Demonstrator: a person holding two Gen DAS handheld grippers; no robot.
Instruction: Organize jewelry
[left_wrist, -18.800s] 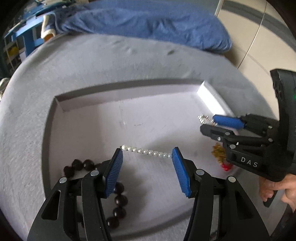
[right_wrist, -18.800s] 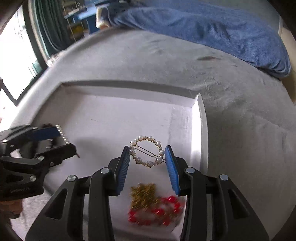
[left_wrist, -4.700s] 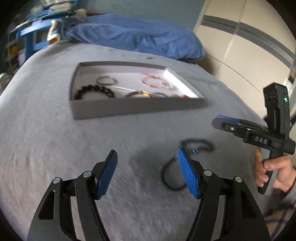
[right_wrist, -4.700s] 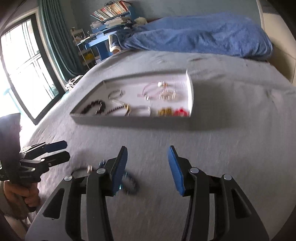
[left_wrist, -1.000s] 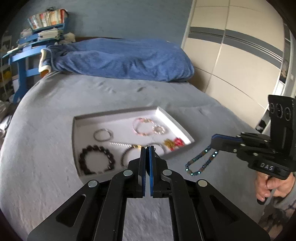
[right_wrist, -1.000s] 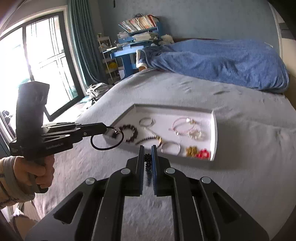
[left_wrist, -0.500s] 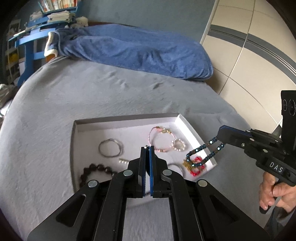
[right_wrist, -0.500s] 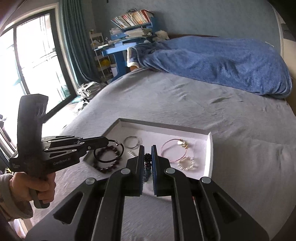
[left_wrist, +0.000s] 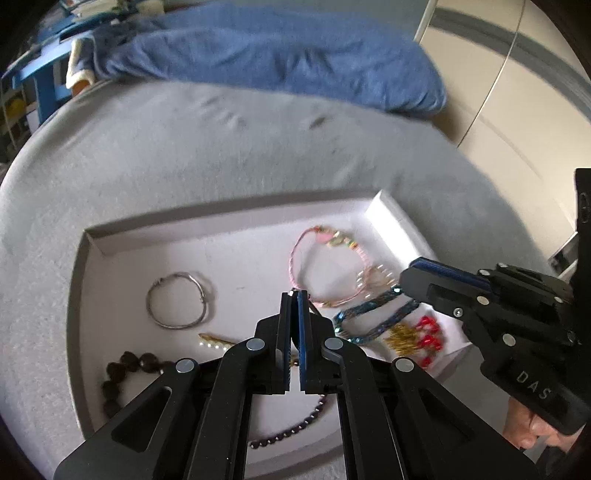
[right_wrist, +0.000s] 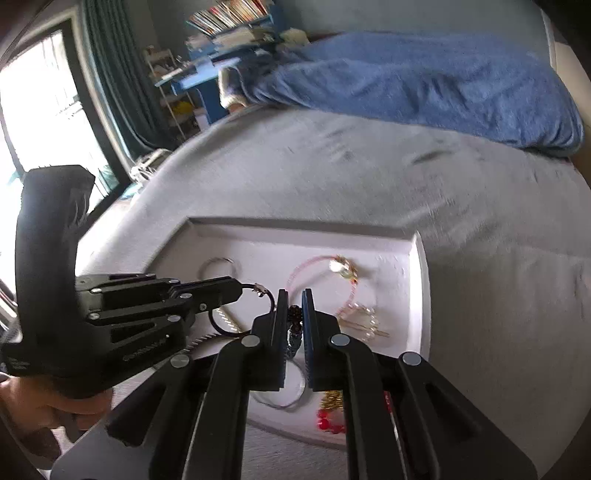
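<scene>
A shallow white tray (left_wrist: 79, 295) lies on the grey bed and holds several pieces of jewelry. My left gripper (left_wrist: 294, 294) is shut, and in the right wrist view a thin black cord bracelet (right_wrist: 242, 334) hangs from its tips (right_wrist: 236, 287) over the tray's left half. My right gripper (right_wrist: 294, 294) is shut on a blue beaded bracelet (right_wrist: 294, 328). In the left wrist view that blue bracelet (left_wrist: 373, 317) droops from the right gripper (left_wrist: 408, 275) onto the tray's right side, beside a pink cord bracelet (left_wrist: 325, 266).
In the tray lie a silver ring bracelet (left_wrist: 177, 299), a pearl hair clip (left_wrist: 218, 341), a dark brown bead bracelet (left_wrist: 122, 369), a string of small dark beads (left_wrist: 295, 428) and a gold and red piece (left_wrist: 417, 339). A blue blanket (left_wrist: 277, 55) lies at the far end of the bed.
Both grippers have moved forward and down over the tray, each still shut on its bracelet. The blue bracelet now hangs low over the tray's right side.
</scene>
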